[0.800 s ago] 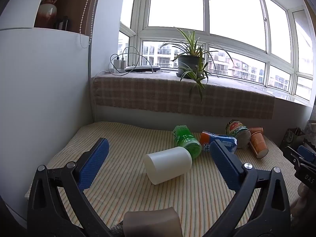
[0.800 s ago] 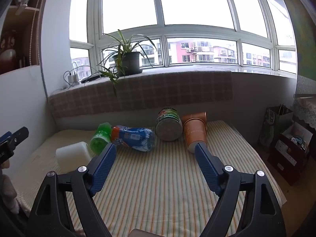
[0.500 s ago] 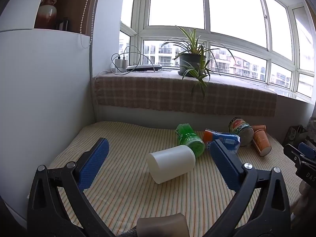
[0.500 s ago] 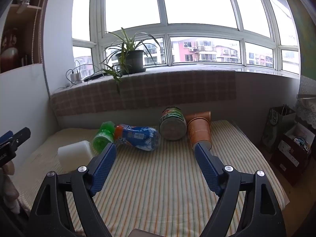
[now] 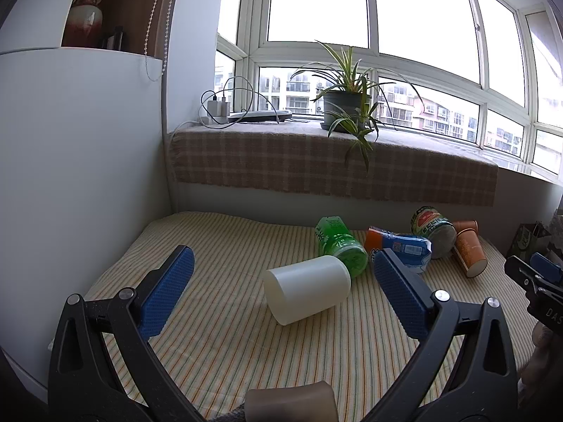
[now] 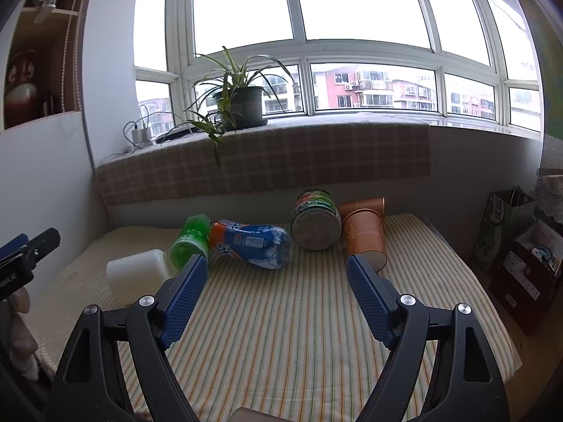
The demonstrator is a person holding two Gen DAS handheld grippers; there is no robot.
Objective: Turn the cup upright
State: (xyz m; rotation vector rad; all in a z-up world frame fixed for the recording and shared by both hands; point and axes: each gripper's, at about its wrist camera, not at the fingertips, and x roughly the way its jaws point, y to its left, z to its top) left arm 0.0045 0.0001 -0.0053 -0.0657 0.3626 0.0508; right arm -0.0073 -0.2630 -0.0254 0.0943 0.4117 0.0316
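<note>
A white cup (image 5: 307,289) lies on its side on the striped cloth; it also shows at the left in the right wrist view (image 6: 137,274). An orange-brown cup (image 6: 364,237) lies on its side at the back right, also seen in the left wrist view (image 5: 469,249). My left gripper (image 5: 281,290) is open and empty, with the white cup straight ahead between its fingers' lines. My right gripper (image 6: 274,293) is open and empty, short of the row of containers.
A green bottle (image 5: 339,242), a blue-and-orange bottle (image 6: 251,243) and a green-labelled can (image 6: 315,225) lie on their sides between the cups. A white cabinet wall (image 5: 81,176) bounds the left. A plaid-covered sill (image 6: 264,161) with a potted plant (image 6: 239,107) runs behind. Bags (image 6: 520,239) stand at the right.
Both grippers have shifted slightly, so the objects sit a little further right in each view. Nothing on the cloth has moved; both grippers stay open.
</note>
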